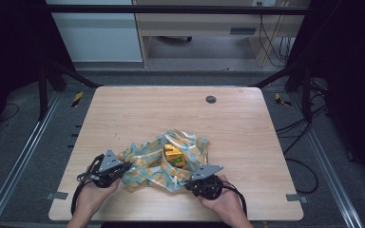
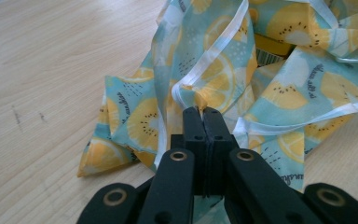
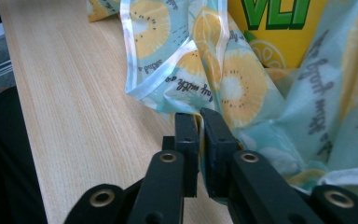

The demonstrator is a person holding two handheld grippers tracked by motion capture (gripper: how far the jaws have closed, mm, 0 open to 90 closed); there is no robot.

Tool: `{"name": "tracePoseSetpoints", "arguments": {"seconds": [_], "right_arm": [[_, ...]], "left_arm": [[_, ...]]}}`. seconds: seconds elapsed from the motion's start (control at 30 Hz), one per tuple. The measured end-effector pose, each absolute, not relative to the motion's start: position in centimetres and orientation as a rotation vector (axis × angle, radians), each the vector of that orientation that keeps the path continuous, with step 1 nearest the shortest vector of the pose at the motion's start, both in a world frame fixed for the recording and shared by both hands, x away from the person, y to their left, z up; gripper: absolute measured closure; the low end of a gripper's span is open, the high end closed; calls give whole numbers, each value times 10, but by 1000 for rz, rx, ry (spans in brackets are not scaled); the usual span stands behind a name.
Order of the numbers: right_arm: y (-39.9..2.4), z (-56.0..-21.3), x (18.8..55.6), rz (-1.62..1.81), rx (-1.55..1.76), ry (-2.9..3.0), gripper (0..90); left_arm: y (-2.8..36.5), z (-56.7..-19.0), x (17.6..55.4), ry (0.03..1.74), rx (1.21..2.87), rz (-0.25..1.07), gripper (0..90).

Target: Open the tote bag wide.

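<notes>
- left tool (image 1: 123,167): jaws pinched together on a fold of the cloth bag (image 1: 159,164) at its near-left side; in the left gripper view the tips (image 2: 204,116) bite right by a loop of white trim (image 2: 214,46)
- right tool (image 1: 195,181): jaws nearly closed with thin fabric between them, clamped on the bag's near-right edge (image 3: 196,116)
- both hands come in from the near edge of the counter (image 1: 123,109), 1 tool at each near side of the bag
- bag lies crumpled in the centre-near part of the counter, teal with lemon and kiwi print, mouth loosely spread
- yellow box (image 1: 174,156) sits inside the bag; the right gripper view shows green letters on its yellow face (image 3: 272,28)
- handling, judged: fabric is thin, soft, limp, so it will sag and bunch wherever it is not held; light on its own
- box looks stiff and gives the load its weight; likely to slide or tip out if 1 side lifts higher
- best hold, judged: the hemmed rim or white trim, where layers are doubled and less slippery, 1 tool at each side
- risk: a single thin layer may slip from the jaws under the box's weight
</notes>
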State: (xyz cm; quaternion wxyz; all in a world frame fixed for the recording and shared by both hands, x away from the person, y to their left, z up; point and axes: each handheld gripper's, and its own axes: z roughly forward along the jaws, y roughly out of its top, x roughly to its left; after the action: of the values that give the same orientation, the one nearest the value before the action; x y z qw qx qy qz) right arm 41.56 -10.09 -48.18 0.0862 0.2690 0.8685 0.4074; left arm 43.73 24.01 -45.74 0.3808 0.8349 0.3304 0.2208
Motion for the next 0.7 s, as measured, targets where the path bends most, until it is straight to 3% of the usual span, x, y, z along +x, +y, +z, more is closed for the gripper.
{"name": "tracePoseSetpoints", "arguments": {"seconds": [0.23,0.5,0.7], "right_arm": [[-101,-460,407,1241,767,2553,585],[-105,-407,400,1227,697,2465,388],[-114,-388,413,1155,740,2405,282]], "left_arm": [[241,-456,435,848,2097,569,900],[243,-450,432,836,2056,591,900],[243,-448,430,820,2036,608,900]]}}
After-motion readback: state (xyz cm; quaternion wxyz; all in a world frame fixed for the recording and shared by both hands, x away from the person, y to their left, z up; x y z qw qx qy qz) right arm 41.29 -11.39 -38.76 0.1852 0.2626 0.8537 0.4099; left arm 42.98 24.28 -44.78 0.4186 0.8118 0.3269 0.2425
